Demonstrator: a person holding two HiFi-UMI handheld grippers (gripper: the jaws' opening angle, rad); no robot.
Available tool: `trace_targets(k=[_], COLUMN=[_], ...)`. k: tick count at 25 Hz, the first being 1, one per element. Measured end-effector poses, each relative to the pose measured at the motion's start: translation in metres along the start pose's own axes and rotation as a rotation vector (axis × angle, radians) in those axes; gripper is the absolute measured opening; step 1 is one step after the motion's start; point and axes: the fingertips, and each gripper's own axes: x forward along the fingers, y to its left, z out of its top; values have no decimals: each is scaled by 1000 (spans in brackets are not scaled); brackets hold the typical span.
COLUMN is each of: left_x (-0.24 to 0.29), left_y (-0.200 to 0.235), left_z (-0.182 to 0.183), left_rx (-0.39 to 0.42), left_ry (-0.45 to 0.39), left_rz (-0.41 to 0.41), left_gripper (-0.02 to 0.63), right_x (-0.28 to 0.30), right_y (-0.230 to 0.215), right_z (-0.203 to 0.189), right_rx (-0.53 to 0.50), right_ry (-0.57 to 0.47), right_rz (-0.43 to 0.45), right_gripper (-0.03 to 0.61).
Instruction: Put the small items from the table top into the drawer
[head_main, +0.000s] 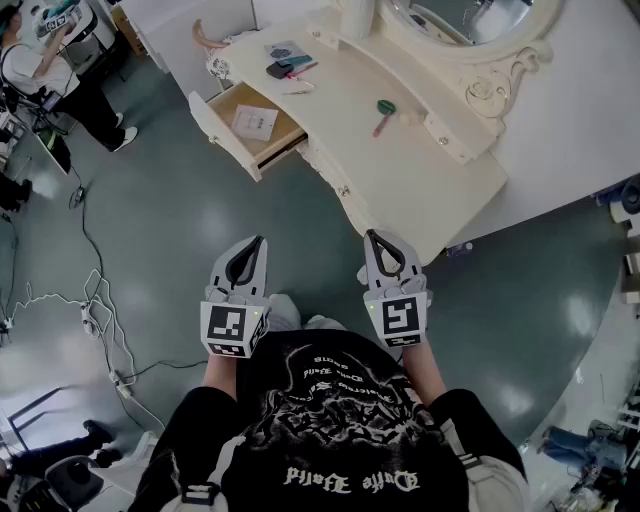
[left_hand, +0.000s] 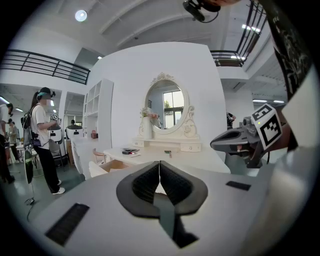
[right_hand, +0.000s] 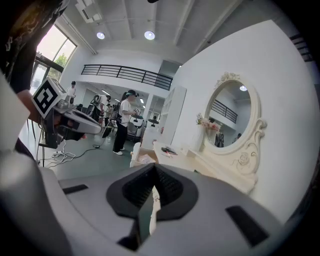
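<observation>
Left claw (head_main: 258, 241) and right claw (head_main: 372, 236) are clenched, empty, and well short of the worktop's (head_main: 430, 180) front edge. Items (head_main: 287, 64) lie at its left end and a brush (head_main: 382, 113) lies mid-top. The drawer (head_main: 280, 135) stands open.

Black white-printed T-shirt (head_main: 340, 420); grey left claw (head_main: 258, 245) and right claw (head_main: 372, 238).

The right gripper (right_hand: 154, 169) had its two dark jaws pressed together, with nothing between them. Beyond it stood a cream dressing table (right_hand: 192, 161) with an oval mirror (right_hand: 231, 116) and a vase of flowers (right_hand: 206, 125). Its drawer (right_hand: 143, 157) was pulled out, and some small items (right_hand: 168, 150) lay on the top. At the left, the left gripper (right_hand: 95, 127) was in the air. Farther back a person (right_hand: 122, 125) stood on the floor.
</observation>
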Motion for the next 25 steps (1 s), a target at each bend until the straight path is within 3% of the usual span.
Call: trace_targets(k=[12,25], left_x=[15,72], left_y=[26,75], left_z=[-10,-6], left_rx=[45,54], left_ry=[2,15], left_rz=[-19,-75], left_gripper=[15,15], right_x=[21,89], right_y=[1,-14], right_z=[0,17], right_rx=[-25,-33], right_ry=[-3,14], right_rz=[-15,-52], right_gripper=[9,9])
